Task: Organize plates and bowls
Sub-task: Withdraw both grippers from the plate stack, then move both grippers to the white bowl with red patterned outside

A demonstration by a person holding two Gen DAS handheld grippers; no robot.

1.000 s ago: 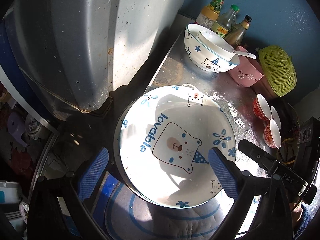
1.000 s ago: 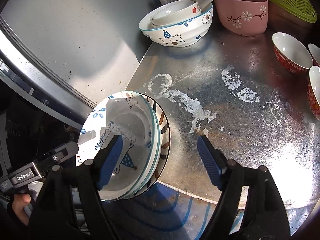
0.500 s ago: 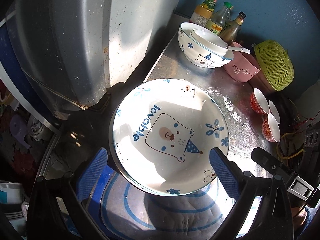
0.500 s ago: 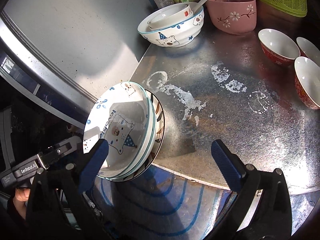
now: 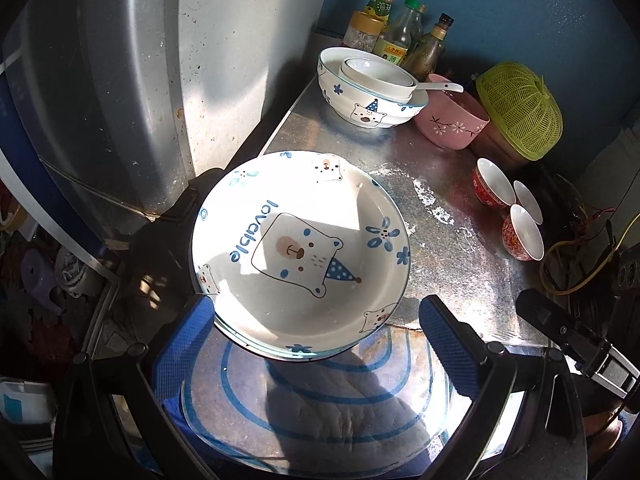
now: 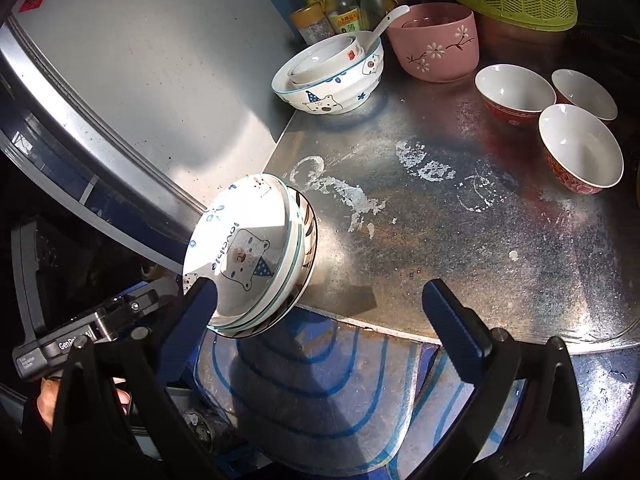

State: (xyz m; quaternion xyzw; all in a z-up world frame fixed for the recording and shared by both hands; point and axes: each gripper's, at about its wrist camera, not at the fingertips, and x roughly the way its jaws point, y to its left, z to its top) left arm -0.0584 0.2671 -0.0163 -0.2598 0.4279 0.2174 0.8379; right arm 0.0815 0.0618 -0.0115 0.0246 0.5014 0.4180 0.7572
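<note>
A stack of white bear-print plates sits at the front left corner of the metal counter, overhanging its edge; the right wrist view shows the stack with a striped plate at the bottom. My left gripper is open, its blue fingers just short of the stack's near rim, not holding it. My right gripper is open and empty, its left finger beside the stack. A bear-print bowl with smaller bowls and a spoon in it stands at the back, next to a pink bowl.
Three small red bowls stand at the counter's right. Bottles and a green basket line the back wall. A grey appliance stands close on the left. A blue-patterned mat lies below the counter edge.
Both grippers have drawn back from the plate stack. The right gripper's jaws have opened wider. The stack stays at the counter's corner.
</note>
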